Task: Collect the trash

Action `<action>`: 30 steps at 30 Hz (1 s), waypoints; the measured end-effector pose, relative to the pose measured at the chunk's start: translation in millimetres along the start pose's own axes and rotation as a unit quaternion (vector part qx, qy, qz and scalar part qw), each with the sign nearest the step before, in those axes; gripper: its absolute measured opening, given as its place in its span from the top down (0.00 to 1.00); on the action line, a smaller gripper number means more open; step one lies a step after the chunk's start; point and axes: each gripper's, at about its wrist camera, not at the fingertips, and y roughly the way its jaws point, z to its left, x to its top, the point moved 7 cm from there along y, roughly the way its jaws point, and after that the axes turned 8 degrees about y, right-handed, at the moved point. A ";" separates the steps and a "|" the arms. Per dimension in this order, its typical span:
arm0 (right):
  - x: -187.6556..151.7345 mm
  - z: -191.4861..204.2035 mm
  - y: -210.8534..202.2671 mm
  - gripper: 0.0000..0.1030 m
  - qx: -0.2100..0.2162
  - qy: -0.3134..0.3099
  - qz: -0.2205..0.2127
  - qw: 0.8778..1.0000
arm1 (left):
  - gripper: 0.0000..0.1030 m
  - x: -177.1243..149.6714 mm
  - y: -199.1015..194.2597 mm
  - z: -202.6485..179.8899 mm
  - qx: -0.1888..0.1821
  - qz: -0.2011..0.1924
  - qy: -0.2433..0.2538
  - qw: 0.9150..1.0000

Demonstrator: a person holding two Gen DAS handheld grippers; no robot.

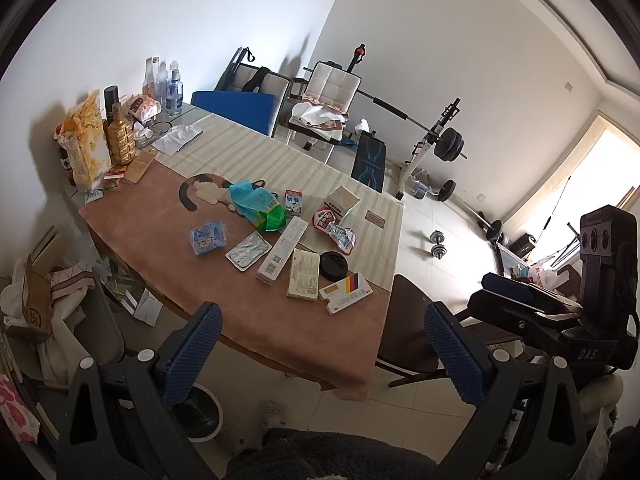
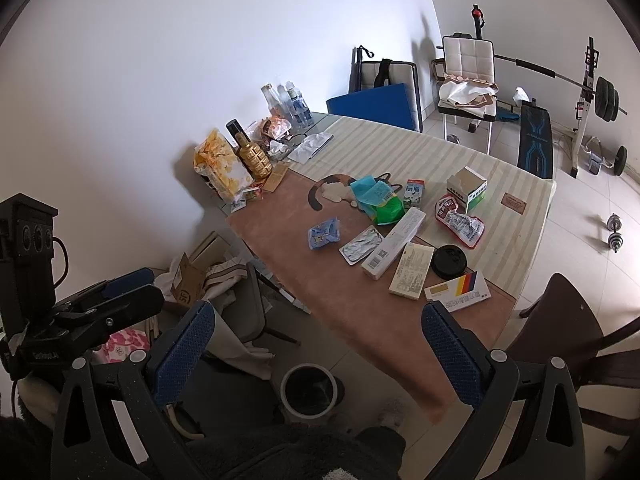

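Trash lies scattered on the table (image 1: 140,216) (image 2: 280,224): a blue wrapper (image 1: 207,237) (image 2: 324,233), a foil blister pack (image 1: 248,254) (image 2: 361,245), a long white box (image 1: 282,250) (image 2: 394,242), a cream box (image 1: 304,274) (image 2: 412,276), a black lid (image 1: 334,266) (image 2: 450,260), a striped card box (image 1: 346,292) (image 2: 458,292), a green and blue bag (image 1: 258,206) (image 2: 378,198) and a milk carton (image 1: 293,202) (image 2: 414,191). A white bin with a black liner (image 2: 310,390) (image 1: 200,408) stands on the floor by the table's near edge. My left gripper (image 1: 320,356) and right gripper (image 2: 316,354) are open and empty, held back from the table.
Bottles (image 1: 166,84), a snack bag (image 1: 86,140) and a gold bottle (image 1: 120,136) stand at the table's far left end. A dark chair (image 2: 568,320) is at the right, a grey chair with cloth (image 2: 240,312) at the left. Weight bench (image 1: 370,160) and dumbbells (image 1: 436,244) beyond.
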 end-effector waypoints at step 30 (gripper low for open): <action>-0.7 0.9 0.6 0.00 0.000 0.002 -0.002 1.000 | 0.00 1.0 5.0 -7.0 -0.005 0.004 0.005 1.000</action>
